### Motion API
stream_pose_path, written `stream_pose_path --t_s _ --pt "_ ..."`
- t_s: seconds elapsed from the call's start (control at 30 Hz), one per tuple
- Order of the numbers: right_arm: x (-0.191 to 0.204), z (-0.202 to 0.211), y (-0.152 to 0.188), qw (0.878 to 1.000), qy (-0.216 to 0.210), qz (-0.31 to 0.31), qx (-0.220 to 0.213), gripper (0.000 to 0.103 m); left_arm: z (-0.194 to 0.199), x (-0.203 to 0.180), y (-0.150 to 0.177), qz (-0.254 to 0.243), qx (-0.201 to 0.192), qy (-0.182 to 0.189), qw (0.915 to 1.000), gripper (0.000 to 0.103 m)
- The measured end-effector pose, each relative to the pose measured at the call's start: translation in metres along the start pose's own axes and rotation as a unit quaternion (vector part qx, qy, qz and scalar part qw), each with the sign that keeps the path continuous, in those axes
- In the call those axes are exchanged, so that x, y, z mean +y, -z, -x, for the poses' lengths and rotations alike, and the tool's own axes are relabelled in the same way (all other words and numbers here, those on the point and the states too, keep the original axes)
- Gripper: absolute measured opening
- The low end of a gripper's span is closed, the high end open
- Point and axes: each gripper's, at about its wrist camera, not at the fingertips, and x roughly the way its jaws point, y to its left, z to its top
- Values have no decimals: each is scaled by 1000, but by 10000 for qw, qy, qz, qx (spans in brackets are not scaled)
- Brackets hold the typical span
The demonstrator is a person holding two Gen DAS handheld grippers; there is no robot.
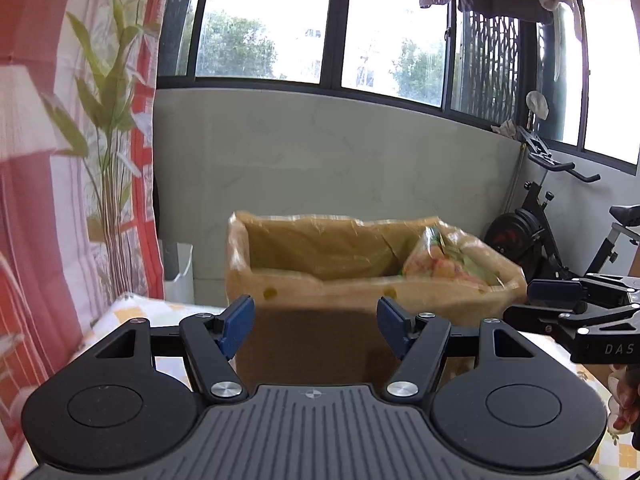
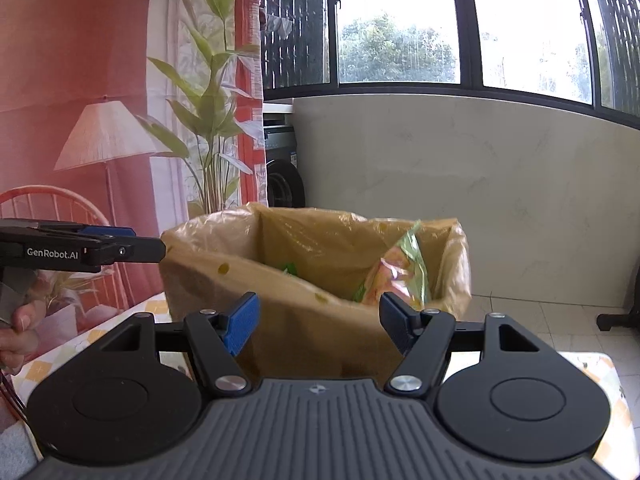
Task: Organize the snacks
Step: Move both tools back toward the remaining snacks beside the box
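Windows and a pale wall back a checked tablecloth, where a cardboard box lined with yellowish plastic stands. Inside, against its right wall, leans a snack bag — green and orange. Both the left gripper and right gripper face the box, jaws wide, holding nothing.

Daylit windows above a grey wall, exercise bike beside, printed backdrop left
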Motion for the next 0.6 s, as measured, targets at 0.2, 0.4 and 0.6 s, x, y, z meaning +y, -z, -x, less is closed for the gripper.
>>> stream_pose_path --t_s 0.2,0.4,0.6 --pt "-13 15 23 9998 151 -92 114 69 5 -9 31 95 237 -25 9997 70" --pt "-23 23 52 9987 347 -112 362 69 -3 -11 58 207 584 22 9981 70" --pt "-27 27 92 9951 430 -405 787 69 -5 -17 79 194 793 105 9966 70"
